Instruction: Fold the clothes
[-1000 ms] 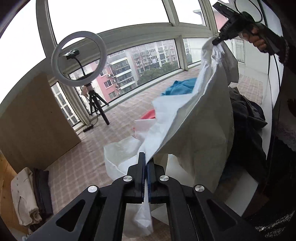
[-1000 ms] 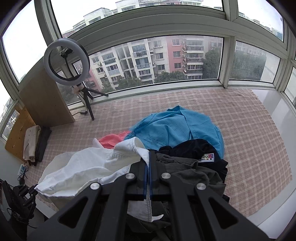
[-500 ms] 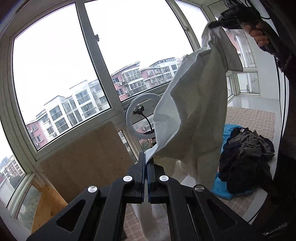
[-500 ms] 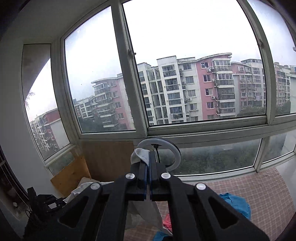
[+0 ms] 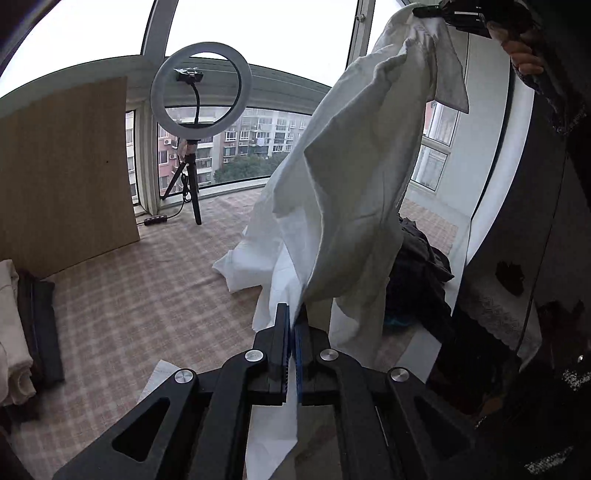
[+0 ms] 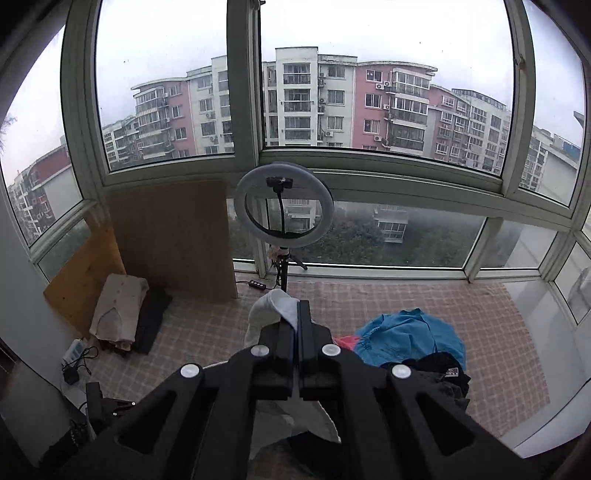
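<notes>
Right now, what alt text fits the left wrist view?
A white shirt hangs stretched between the left gripper, shut on its lower edge, and the right gripper, raised top right. Behind stand a ring light and a dark clothes pile.

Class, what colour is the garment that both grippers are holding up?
White. The shirt shows best in the left wrist view, stretched between the left gripper and the right gripper.

Matt white cloth shirt (image 5: 354, 177); checked woven mat (image 5: 147, 302); pale wood board (image 5: 62, 173)
</notes>
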